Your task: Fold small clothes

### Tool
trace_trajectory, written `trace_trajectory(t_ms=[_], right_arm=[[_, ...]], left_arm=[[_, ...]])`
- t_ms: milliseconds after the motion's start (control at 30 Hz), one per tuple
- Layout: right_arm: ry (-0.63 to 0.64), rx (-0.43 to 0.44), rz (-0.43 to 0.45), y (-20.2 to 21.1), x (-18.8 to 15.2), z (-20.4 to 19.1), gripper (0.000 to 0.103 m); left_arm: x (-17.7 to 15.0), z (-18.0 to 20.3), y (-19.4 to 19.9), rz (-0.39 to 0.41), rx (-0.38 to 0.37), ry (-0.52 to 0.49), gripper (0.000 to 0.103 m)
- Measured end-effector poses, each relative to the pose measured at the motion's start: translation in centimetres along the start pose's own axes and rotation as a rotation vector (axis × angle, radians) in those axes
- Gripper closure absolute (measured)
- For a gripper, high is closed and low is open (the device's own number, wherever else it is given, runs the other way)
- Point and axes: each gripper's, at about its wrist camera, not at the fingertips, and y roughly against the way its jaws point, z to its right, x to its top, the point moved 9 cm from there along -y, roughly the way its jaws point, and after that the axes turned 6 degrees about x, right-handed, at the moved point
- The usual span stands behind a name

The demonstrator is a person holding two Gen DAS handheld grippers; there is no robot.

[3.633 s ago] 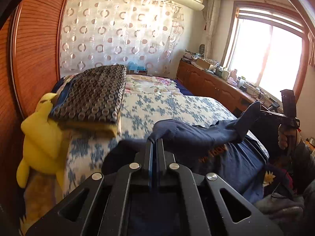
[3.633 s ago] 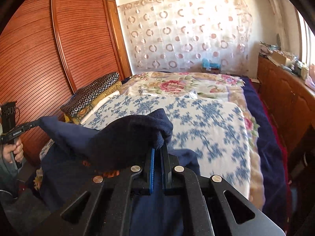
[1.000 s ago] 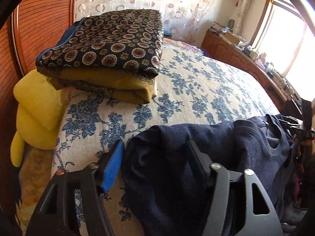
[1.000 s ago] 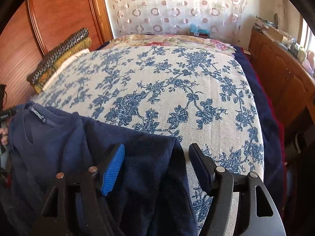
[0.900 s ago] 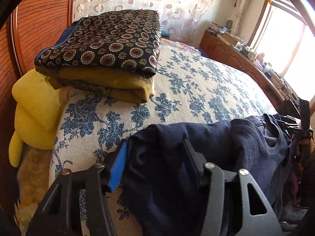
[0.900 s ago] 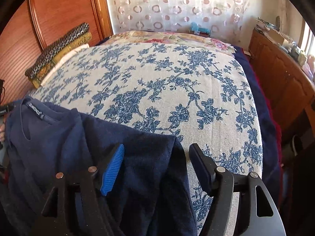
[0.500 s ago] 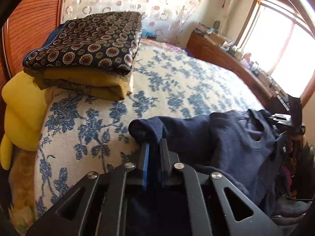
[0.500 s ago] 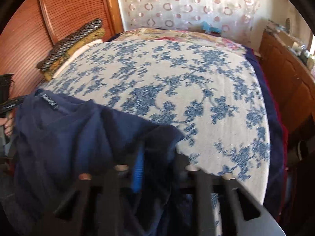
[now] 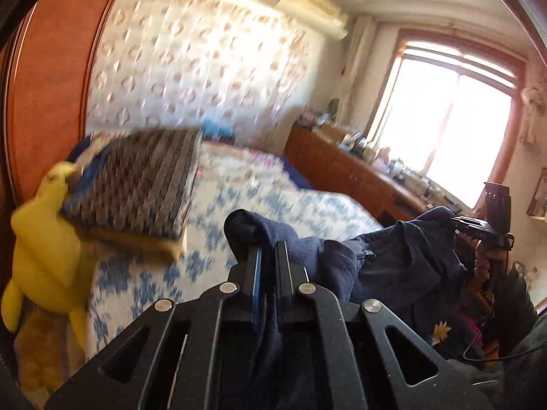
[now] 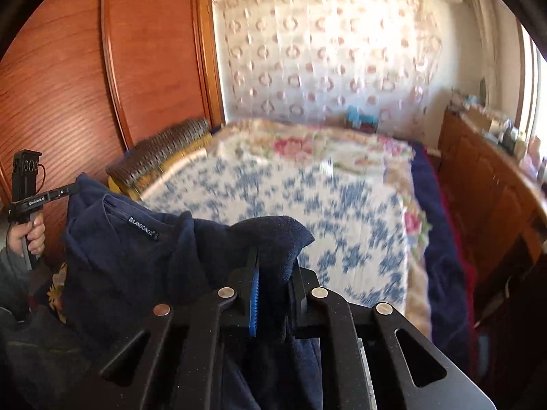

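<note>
A bed (image 10: 342, 198) with a blue-flowered white cover fills the bedroom, a wooden wardrobe (image 10: 102, 68) along one side. Nearest, the left gripper (image 9: 268, 256) and the right gripper (image 10: 273, 266) are each clamped narrow on a corner of a navy garment (image 10: 130, 256), which hangs stretched between them above the bed's near edge. Farther back lie a stack of folded cloths (image 9: 143, 184), a yellow plush toy (image 9: 44, 239), then a ring-patterned curtain (image 10: 324, 61) and a bright window (image 9: 451, 130).

My left gripper (image 9: 267, 266): black linkage arms, silver rivets, one blue ribbed pad (image 9: 257, 273). Right gripper (image 10: 273, 273) same build. Far left of right view: black handle (image 10: 24, 184), white lettering, thin cable, dark sleeve (image 10: 12, 280).
</note>
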Motion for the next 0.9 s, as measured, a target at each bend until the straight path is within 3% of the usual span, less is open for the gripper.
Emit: trace_trajectory(t_ms=[467,700,900], right_arm=[[0.118,-0.025,0.319,16.5,7.4,-3.9,0.091],[0.193,-0.086,0.396,20.7,10.8,-4.3,0.091],[0.198,-0.082,0.429,21.8,9.8,-4.7,0.091]], left_arm=[[12.5,5.8,11.0,0.338,-0.015,-0.154,0.096],[16.9,5.7,11.2,0.399,0.032,-0.226,0.096],[17.6,4.3,12.1,0.447,0.045,-0.203,0.096]])
